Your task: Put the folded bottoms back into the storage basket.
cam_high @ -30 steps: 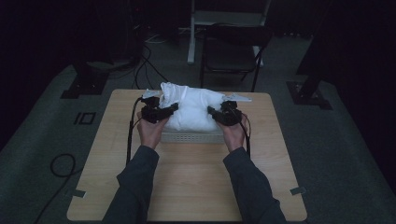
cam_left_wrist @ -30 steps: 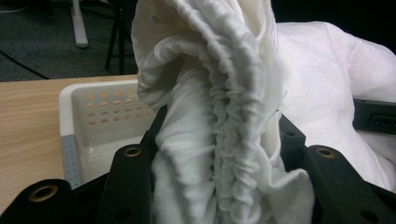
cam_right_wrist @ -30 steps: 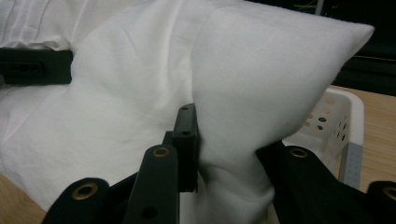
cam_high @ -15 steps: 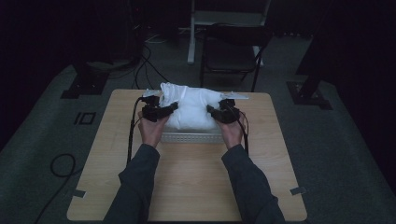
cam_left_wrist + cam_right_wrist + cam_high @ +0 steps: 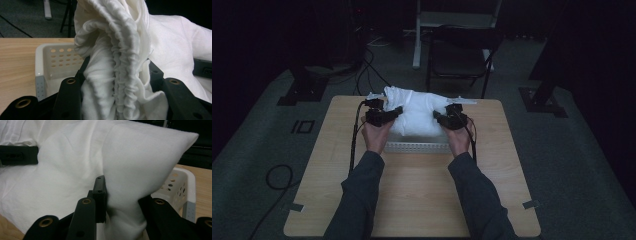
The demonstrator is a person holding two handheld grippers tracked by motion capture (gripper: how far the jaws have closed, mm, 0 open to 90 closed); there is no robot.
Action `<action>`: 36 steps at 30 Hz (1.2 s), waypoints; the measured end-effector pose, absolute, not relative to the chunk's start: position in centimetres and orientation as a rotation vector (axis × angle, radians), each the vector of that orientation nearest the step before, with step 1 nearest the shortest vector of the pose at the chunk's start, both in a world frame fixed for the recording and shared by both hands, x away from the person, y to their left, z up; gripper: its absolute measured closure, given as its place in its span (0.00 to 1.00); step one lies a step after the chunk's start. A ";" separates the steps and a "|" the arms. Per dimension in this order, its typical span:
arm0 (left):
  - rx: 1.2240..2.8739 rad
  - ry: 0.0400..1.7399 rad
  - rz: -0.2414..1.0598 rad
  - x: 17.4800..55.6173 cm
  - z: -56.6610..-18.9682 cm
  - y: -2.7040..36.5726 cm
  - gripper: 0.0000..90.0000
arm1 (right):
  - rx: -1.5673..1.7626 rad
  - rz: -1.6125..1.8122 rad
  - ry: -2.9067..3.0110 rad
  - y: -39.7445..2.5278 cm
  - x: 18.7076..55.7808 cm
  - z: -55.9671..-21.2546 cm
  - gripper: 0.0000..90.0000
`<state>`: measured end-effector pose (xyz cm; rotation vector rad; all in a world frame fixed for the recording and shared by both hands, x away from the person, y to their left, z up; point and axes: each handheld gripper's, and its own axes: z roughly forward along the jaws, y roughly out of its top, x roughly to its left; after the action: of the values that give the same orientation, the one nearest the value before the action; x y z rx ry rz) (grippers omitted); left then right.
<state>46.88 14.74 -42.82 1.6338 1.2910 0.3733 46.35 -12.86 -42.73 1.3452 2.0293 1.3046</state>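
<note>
A white pillow (image 5: 418, 114) lies bunched in a white perforated basket (image 5: 417, 147) at the 12 o'clock side of the wooden tabletop (image 5: 412, 190), rising well above the basket's rim. The left gripper (image 5: 384, 114) holds the pillow's 9 o'clock end and the right gripper (image 5: 447, 118) its 3 o'clock end, with a hand behind each and grey sleeves reaching in from 6 o'clock. In the left gripper view, the left gripper (image 5: 117, 82) has its black fingers (image 5: 68, 97) closed partway on a thick gathered fold of the pillow (image 5: 117, 50); the ruched seam runs straight up the middle between them, and cloth fills the whole gap, touching both sides. The basket (image 5: 50, 60) sits at 9 o'clock behind that fold, its holed wall and rim bare, with the tabletop (image 5: 17, 60) beyond. At 3 o'clock a black bar of the other gripper pokes out from under the cloth. In the right gripper view, the right gripper (image 5: 122, 202) pinches a plump corner of the pillow (image 5: 140, 157); the fingers (image 5: 100, 195) press into the fabric from either side, so it swells out above them and narrows where they squeeze. The basket (image 5: 182, 187) shows at 3 o'clock, just beside the pinched corner, on the tabletop (image 5: 203, 180). A dark chair (image 5: 462, 55) stands on the floor past the tabletop at 12 o'clock.
</note>
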 end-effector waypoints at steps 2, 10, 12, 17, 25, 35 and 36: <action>1.626 1.303 0.367 47.1 -43.0 14.7 0.60 | 1.356 1.300 2.028 -12.8 46.5 -42.9 0.78; 1.631 1.349 0.357 47.9 -44.1 14.6 0.60 | 1.391 1.269 2.040 -12.5 47.4 -43.7 0.78; 1.632 1.356 0.357 48.1 -44.3 14.5 0.60 | 1.401 1.262 2.042 -12.5 47.7 -43.9 0.78; 1.644 1.368 0.356 48.3 -44.8 14.3 0.60 | 1.404 1.241 2.059 -12.5 48.1 -44.5 0.78; 1.656 1.390 0.363 48.8 -45.6 13.9 0.60 | 1.429 1.218 2.071 -12.6 48.7 -45.3 0.78; 1.677 1.425 0.356 49.3 -46.6 13.5 0.60 | 1.462 1.180 2.089 -12.5 49.2 -46.2 0.78; 1.686 1.434 0.357 49.3 -46.7 13.4 0.60 | 1.469 1.174 2.094 -12.4 49.2 -46.3 0.78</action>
<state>49.34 13.40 -46.70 1.6861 1.4339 0.3572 49.22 -12.43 -46.33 1.4688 2.0942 1.1742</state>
